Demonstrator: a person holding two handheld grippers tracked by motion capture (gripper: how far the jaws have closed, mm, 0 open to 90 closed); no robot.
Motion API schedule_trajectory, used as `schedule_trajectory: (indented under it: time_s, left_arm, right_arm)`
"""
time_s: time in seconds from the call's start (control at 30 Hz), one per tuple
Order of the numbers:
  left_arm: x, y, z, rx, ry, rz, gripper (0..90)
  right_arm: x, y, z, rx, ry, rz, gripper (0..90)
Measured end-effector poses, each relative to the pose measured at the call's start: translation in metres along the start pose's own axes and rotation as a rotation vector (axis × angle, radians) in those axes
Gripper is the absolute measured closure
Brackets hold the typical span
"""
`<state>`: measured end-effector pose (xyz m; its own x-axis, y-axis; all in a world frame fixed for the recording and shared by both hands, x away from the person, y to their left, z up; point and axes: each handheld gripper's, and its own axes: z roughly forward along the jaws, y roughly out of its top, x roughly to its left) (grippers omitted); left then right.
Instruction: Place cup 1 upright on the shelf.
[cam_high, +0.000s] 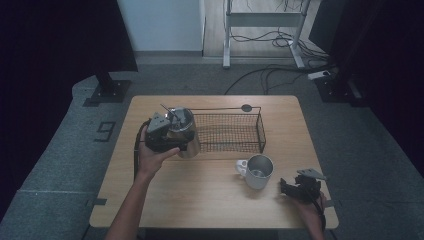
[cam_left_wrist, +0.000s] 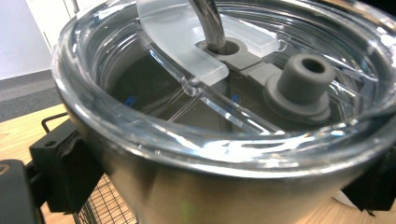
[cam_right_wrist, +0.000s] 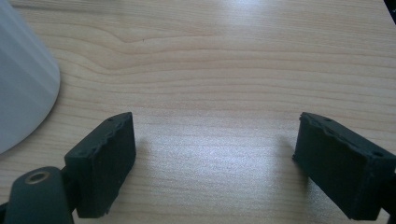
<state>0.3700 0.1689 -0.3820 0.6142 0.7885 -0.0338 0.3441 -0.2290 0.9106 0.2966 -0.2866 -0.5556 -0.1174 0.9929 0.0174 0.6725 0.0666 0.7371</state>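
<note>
Pinching round steel tumbler (cam_left_wrist: 224, 186) in left tool (cam_high: 162, 134), beside wire basket (cam_high: 235, 131); right tool (cam_right_wrist: 215, 158) resting spread on woodgrain bench (cam_right_wrist: 224, 60).

High view overhead, facing forward-down; gripper views close, table (cam_high: 210, 185) shared.

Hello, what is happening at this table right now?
A person works with a gripper in each hand. The left gripper is shut on a steel tumbler with a clear lid and a metal straw, holding it at the left end of the wire basket. The right gripper rests open on the table, beside a white mug that stands upright.
</note>
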Motion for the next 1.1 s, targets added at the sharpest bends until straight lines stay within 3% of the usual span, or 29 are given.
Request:
schedule_trajectory:
  time_s: [1.1]
  left_arm:
    - [0.009,0.019,0.017,0.003,0.01,0.008,4.3]
  right_arm:
    - [0.0,0.0,0.0,-0.004,-0.004,-0.002,12.3]
